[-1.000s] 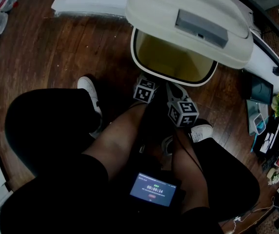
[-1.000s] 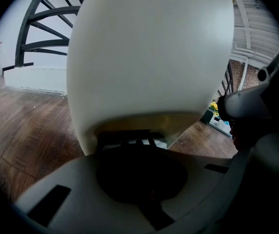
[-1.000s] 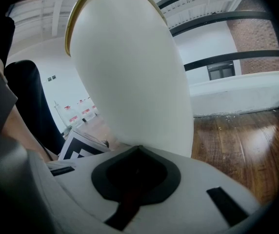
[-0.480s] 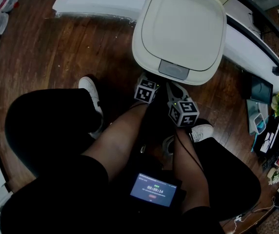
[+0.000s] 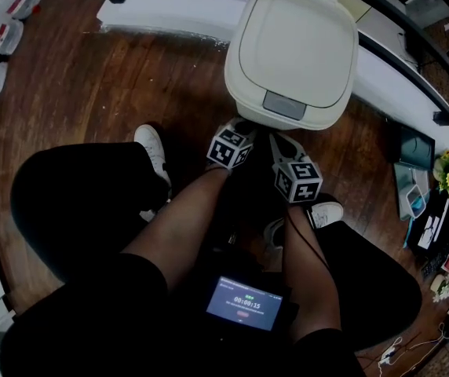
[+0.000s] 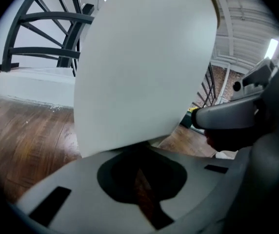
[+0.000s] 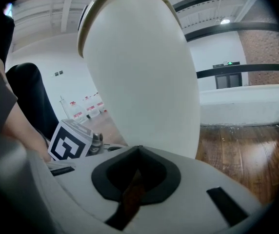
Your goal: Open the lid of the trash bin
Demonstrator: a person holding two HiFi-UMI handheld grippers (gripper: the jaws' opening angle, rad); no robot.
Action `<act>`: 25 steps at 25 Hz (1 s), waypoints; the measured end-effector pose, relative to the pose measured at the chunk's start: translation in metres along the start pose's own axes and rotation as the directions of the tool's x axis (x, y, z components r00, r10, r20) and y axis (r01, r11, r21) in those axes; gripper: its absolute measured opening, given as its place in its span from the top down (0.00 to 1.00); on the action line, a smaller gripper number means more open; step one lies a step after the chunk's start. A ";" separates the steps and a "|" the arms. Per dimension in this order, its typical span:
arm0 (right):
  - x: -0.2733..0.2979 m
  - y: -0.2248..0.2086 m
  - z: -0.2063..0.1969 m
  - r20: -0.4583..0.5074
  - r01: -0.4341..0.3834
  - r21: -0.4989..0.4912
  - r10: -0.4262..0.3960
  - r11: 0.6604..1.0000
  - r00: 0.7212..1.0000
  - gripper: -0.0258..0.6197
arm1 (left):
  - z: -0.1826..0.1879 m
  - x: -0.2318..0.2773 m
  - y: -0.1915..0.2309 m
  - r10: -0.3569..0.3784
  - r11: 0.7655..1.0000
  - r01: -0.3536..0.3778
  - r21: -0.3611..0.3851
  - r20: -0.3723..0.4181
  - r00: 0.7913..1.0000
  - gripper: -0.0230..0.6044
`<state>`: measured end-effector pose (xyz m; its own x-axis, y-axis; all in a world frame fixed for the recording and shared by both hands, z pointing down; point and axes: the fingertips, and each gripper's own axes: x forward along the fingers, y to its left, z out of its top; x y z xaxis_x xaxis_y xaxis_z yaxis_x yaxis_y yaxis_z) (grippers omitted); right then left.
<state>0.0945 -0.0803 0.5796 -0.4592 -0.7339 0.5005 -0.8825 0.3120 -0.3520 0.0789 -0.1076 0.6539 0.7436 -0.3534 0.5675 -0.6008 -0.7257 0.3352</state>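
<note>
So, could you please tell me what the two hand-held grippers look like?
The left hand-held gripper and right hand-held gripper match: pale grey jaws around a dark scooped recess. Each carries a white cube printed with black square markers. No sleeves are in view.

The trash bin [image 6: 139, 67] runs off the left gripper view at 12 o'clock; in the head view, its lid [image 5: 291, 45] hides its body. We cannot read the screen [image 5: 244, 303] at 6 o'clock.
</note>
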 end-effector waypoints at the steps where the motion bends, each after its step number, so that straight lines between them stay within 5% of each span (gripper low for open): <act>1: -0.003 0.005 0.003 0.001 -0.006 -0.014 0.006 1.000 1.000 0.95 | 0.004 -0.008 -0.007 -0.018 1.000 0.018 0.018 0.003 1.000 0.93; 9: -0.049 0.041 0.034 0.040 -0.033 -0.085 0.036 0.996 0.999 0.95 | 0.041 -0.094 -0.071 -0.065 0.996 0.060 0.072 0.066 0.996 0.93; 16: -0.105 0.124 0.094 0.131 -0.116 -0.185 0.141 0.976 0.981 0.95 | 0.102 -0.190 -0.117 -0.097 0.985 0.067 0.157 0.192 0.977 0.93; 21: -0.170 0.180 0.182 0.311 -0.113 -0.264 0.195 0.958 0.930 0.95 | 0.186 -0.272 -0.160 -0.170 0.963 0.078 0.259 0.354 0.920 0.93; 25: -0.232 0.231 0.240 0.361 -0.104 -0.408 0.264 0.907 0.895 0.95 | 0.244 -0.345 -0.203 -0.255 0.928 0.088 0.363 0.445 0.858 0.93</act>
<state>0.0217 0.0173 0.1926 -0.6069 -0.7917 0.0696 -0.7947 0.6050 -0.0488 0.0159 0.0176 0.2068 0.9221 -0.3812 0.0668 -0.3860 -0.9183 0.0881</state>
